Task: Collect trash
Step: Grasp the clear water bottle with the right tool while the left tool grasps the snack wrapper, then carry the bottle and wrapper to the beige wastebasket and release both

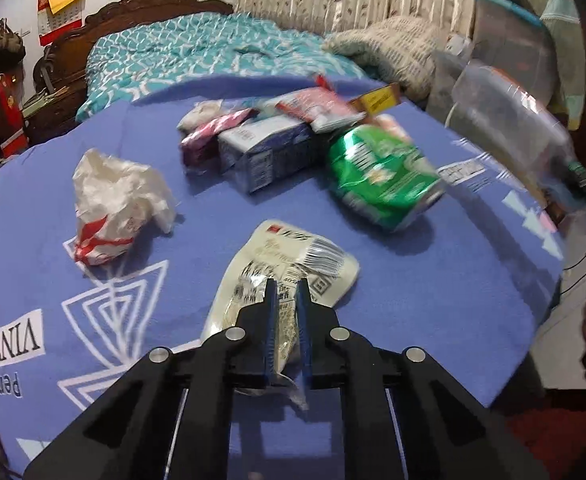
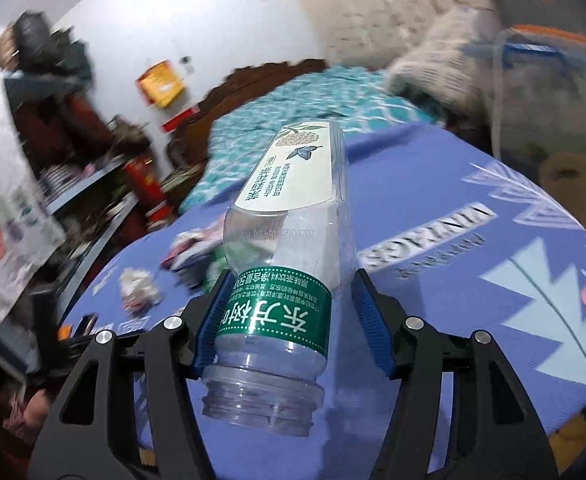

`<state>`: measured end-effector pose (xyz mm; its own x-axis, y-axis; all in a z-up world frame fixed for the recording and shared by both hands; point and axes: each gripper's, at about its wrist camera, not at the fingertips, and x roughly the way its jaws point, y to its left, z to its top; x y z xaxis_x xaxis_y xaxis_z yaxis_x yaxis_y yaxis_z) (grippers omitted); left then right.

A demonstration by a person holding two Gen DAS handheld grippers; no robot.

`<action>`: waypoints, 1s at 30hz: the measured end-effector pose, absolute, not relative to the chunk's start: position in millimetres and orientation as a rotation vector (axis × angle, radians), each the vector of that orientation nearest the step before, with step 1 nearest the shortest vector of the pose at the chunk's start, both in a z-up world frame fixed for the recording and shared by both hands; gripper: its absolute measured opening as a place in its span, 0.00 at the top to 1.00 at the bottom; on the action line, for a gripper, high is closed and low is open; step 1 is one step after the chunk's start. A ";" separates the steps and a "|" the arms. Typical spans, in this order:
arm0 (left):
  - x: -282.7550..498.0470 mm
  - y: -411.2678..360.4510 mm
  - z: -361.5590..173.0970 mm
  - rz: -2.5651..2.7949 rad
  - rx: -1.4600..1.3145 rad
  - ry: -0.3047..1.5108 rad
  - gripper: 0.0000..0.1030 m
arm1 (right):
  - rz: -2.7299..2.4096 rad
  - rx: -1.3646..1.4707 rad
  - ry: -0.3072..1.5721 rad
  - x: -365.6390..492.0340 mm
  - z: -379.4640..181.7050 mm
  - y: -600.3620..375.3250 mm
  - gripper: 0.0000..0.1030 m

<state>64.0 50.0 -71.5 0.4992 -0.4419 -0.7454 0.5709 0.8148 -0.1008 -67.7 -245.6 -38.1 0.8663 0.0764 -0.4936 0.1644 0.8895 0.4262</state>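
In the left wrist view, the left gripper sat at the bottom centre of the frame, its jaws clamped together on a pale food wrapper that lay on a blue tablecloth. More trash lay above it: a crumpled white bag at centre left, a small carton at the centre, a green packet at centre right, and other wrappers behind them. In the right wrist view, the right gripper held an empty clear plastic bottle at the frame's centre, gripped around its green label, open neck toward the camera, raised above the cloth. The bottle seemed lightly held and tilted; being smooth and hollow, it might slip or buckle if squeezed unevenly. The thin wrapper could slide free or tear when lifted, since only one end appeared pinched.
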 end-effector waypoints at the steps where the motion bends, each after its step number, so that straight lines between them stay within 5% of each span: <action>1: 62.6 50.1 -67.2 -0.620 0.145 0.842 0.94 | -0.061 0.487 0.536 -67.9 -41.9 -252.3 0.40; 5: 62.0 49.3 -62.1 -0.610 0.118 0.851 0.92 | -0.098 0.532 0.621 -61.9 -68.4 -265.8 0.40; 7: 61.0 50.5 -64.7 -0.585 0.134 0.867 0.57 | -0.103 0.535 0.660 -60.3 -80.7 -268.1 0.40; 8: 59.3 51.2 -65.3 -0.548 0.155 0.860 0.21 | -0.105 0.533 0.670 -59.6 -84.8 -267.0 0.40; 9: 55.7 55.4 -64.3 -0.531 0.163 0.844 0.10 | -0.104 0.531 0.679 -60.2 -89.4 -267.1 0.40; 16: 42.8 37.4 -89.4 -0.495 0.437 0.857 0.12 | -0.082 0.576 0.726 -57.0 -103.3 -266.1 0.31; 17: 42.5 38.6 -92.7 -0.507 0.433 0.855 0.18 | -0.082 0.574 0.723 -57.4 -102.7 -265.4 0.28; 18: 45.9 42.7 -92.2 -0.566 0.373 0.872 0.41 | -0.084 0.566 0.718 -57.8 -101.9 -264.5 0.25; 20: 52.6 47.5 -89.5 -0.591 0.304 0.897 0.49 | -0.091 0.544 0.713 -57.1 -100.7 -262.9 0.25; 21: 56.2 48.4 -88.5 -0.584 0.288 0.902 0.52 | -0.085 0.532 0.719 -55.3 -100.5 -261.4 0.35; 30: 33.9 41.7 -38.0 -0.745 0.126 0.823 0.56 | -0.042 0.548 0.678 -61.6 -92.0 -268.5 0.38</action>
